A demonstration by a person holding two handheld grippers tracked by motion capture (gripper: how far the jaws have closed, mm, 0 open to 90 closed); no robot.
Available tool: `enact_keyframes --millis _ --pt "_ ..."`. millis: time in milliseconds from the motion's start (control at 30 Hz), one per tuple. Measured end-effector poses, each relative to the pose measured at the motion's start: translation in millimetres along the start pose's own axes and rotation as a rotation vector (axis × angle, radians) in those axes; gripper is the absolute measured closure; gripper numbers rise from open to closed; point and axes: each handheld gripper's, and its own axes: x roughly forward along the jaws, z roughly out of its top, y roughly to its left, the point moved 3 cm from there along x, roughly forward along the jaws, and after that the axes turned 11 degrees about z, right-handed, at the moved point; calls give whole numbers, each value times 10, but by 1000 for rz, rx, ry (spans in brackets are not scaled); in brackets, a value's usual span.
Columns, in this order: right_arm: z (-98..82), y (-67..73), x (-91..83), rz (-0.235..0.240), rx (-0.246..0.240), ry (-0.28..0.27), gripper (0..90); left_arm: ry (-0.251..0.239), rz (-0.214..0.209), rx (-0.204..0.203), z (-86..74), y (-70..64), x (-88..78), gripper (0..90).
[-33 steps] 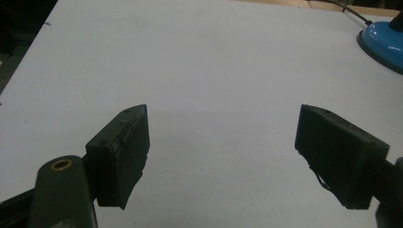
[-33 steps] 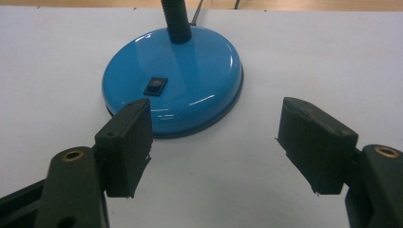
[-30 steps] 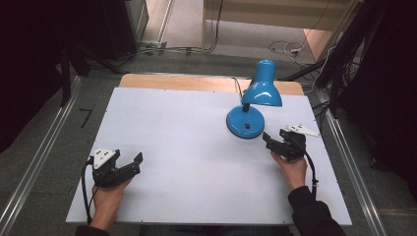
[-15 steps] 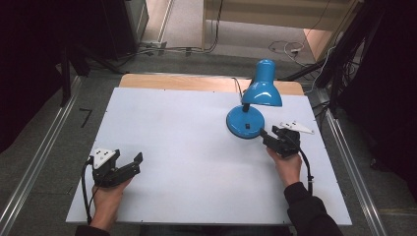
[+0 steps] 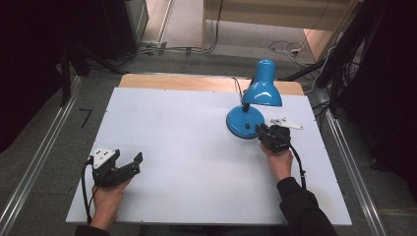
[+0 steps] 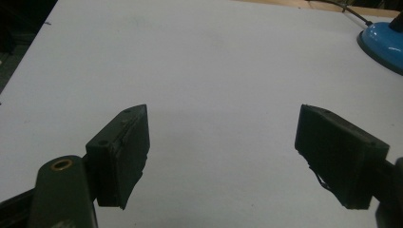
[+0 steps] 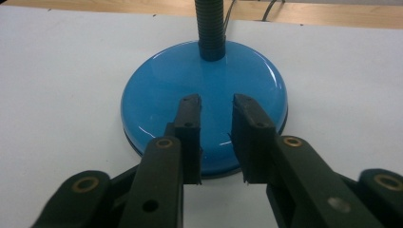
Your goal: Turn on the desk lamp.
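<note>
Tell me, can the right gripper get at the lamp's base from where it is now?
Probably yes. The right gripper hangs over the near edge of the blue lamp base, fingers slightly parted, nothing between them and the base.

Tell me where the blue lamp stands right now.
In the high view the blue lamp stands on the far right part of the white table, its round base just ahead of the right gripper.

A white table (image 5: pixel 196 128) lay lit amid dark surroundings; a blue desk lamp (image 5: pixel 259 91) stood toward its 2 o'clock corner, its round base (image 7: pixel 157 99) flat on the top, a black ribbed neck (image 7: pixel 210 28) rising from it; a wooden strip (image 5: pixel 187 82) edged the 12 o'clock side; cables (image 5: pixel 187 49) lay on the floor beyond; a metal rail (image 5: pixel 39 157) ran along at 9 o'clock.
</note>
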Motion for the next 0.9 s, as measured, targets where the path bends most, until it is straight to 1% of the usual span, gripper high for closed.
enact_keyframes --millis 33,67,100,133,233,267,400,500,567,667,767,833,900 --pt "2 10 18 -1 0 0 760 0 0 0 0 1 0 193" --pt "8 19 57 7 -6 3 808 -1 0 -1 1 2 -1 193" --pt "10 26 77 9 -9 8 828 -2 0 -2 1 2 -1 193" --pt "10 26 77 9 -9 8 828 -2 0 -4 1 3 -1 193" --pt "16 47 141 16 -19 15 871 -2 3 -7 1 6 -2 194" --pt "24 68 184 21 -25 14 872 -2 3 -7 1 7 -2 194" --pt "36 99 242 26 -29 20 872 -3 3 -9 1 14 -2 194" --pt "58 131 303 28 -19 20 872 -1 3 -11 1 19 -6 194" --pt "64 128 314 29 -22 19 872 -1 3 -12 0 24 -8 194" --pt "74 132 344 25 -14 18 872 -4 1 -14 1 34 -8 194" --pt "67 116 372 23 -2 24 872 -3 3 -16 1 39 -11 195" --pt "56 100 385 21 -6 34 872 -3 3 -17 2 40 -11 195" --pt "49 95 396 18 2 37 872 -3 2 -16 2 40 -9 195"
